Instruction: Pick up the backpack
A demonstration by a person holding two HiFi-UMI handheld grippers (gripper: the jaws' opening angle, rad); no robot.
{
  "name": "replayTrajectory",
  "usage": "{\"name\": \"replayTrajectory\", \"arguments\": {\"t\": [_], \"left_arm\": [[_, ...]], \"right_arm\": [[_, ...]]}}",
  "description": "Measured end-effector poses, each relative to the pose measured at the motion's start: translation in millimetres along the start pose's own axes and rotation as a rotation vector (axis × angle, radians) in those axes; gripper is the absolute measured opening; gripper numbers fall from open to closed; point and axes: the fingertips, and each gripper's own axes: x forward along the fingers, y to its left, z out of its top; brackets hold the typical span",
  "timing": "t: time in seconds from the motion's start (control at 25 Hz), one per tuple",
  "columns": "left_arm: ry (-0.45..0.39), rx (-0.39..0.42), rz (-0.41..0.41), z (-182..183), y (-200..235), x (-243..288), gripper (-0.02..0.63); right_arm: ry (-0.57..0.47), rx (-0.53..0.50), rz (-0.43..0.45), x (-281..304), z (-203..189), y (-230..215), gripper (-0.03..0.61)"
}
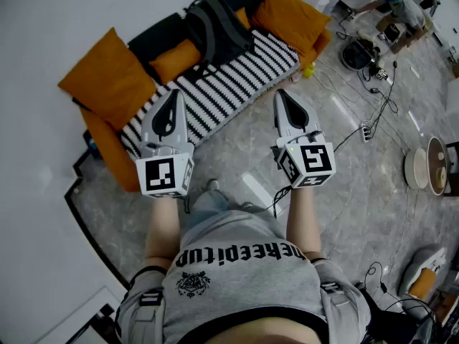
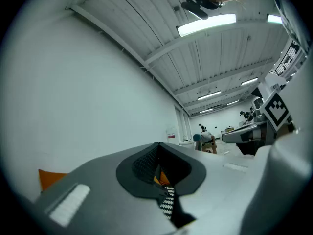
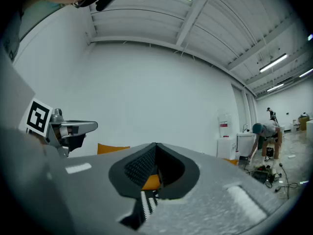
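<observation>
The backpack (image 1: 215,29), dark grey with black straps, leans against the back of a sofa (image 1: 237,84) with a black-and-white striped cover. Both grippers are held side by side in front of the sofa's front edge, well short of the backpack. My left gripper (image 1: 172,94) has its jaws together and holds nothing. My right gripper (image 1: 282,93) is likewise shut and empty. In the left gripper view the closed jaws of the left gripper (image 2: 157,145) hide most of the sofa; only a bit of stripes and orange shows. The right gripper view shows the right gripper (image 3: 155,145) in the same way.
Orange cushions (image 1: 107,77) (image 1: 290,16) lie at both ends of the sofa. Cables and a power strip (image 1: 367,131) run over the grey marble floor at the right. A person (image 1: 398,6) bends over gear at the far right. A white wall stands behind the sofa.
</observation>
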Motion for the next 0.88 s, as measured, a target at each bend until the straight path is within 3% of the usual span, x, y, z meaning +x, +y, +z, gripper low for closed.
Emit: {"name": "replayTrajectory", "arguments": {"t": [0.52, 0.72, 0.88], "left_arm": [[0.005, -0.018, -0.021, -6, 23, 10, 0.020], [-0.002, 0.014, -0.018, -7, 43, 20, 0.020], [-0.065, 0.011, -0.033, -1, 57, 35, 0.020]], "right_arm": [[0.009, -0.003, -0.012, 23, -2, 14, 0.002], [-0.005, 0.007, -0.056, 42, 1, 14, 0.002], [-0.015, 0.025, -0.074, 59, 1, 15, 0.003]]}}
